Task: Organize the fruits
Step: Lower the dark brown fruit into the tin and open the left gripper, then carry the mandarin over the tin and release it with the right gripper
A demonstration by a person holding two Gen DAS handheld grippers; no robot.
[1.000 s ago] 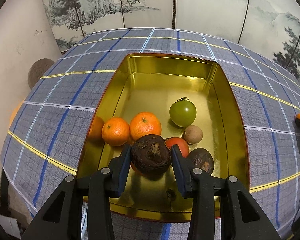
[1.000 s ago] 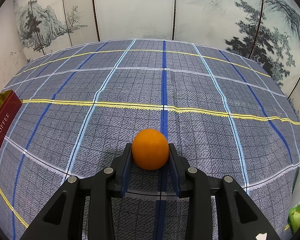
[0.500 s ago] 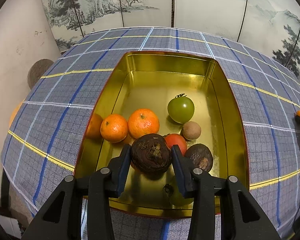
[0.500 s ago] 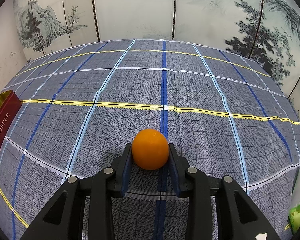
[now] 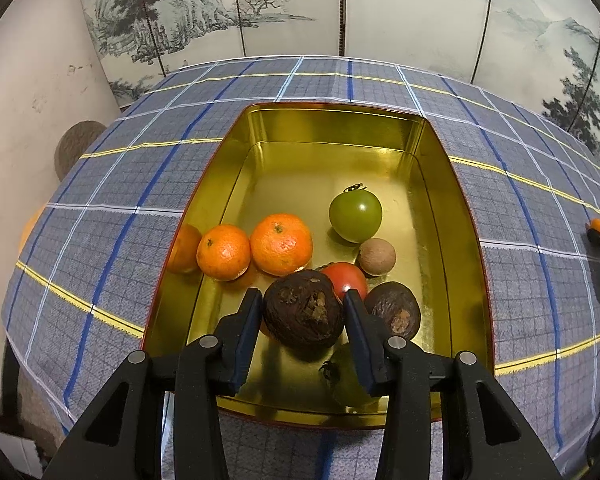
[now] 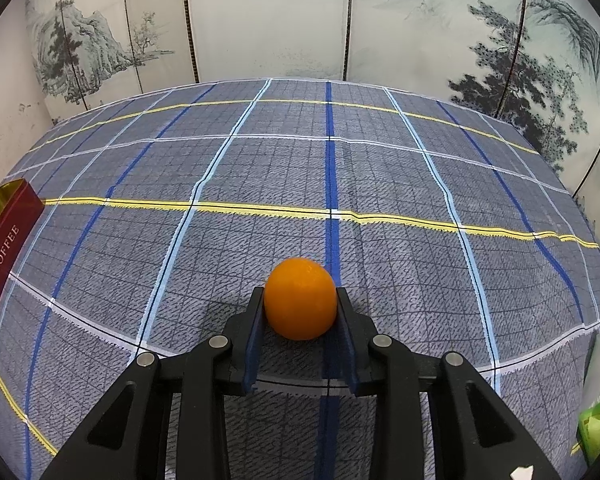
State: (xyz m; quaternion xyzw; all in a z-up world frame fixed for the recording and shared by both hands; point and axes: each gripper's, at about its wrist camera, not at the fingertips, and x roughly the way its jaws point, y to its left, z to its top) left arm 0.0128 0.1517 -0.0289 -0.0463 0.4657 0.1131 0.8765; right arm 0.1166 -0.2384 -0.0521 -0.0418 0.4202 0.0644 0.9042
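Note:
A gold tin (image 5: 440, 184) with red outer sides lies on the plaid cloth in the left wrist view. It holds two mandarins (image 5: 223, 252), a green tomato (image 5: 355, 216), a red tomato (image 5: 346, 278), a small tan fruit (image 5: 377, 257) and a dark wrinkled fruit (image 5: 394, 310). My left gripper (image 5: 302, 300) hangs over the tin's near end and its jaws are opening. A second dark brown fruit (image 5: 304, 312) sits between them, with thin gaps at both pads. In the right wrist view, my right gripper (image 6: 300, 300) is shut on a smooth orange fruit (image 6: 300, 298) just above the cloth.
A green fruit (image 5: 346, 380) lies half hidden under my left gripper's right finger. The tin's red side (image 6: 4, 248) shows at the right wrist view's left edge. A green bag (image 6: 598, 420) lies at the table's right edge. Painted screens stand behind the table.
My left gripper's jaws have widened, and the dark brown fruit has sunk a little between them. A green fruit has come into view under the right finger. The right gripper has not moved.

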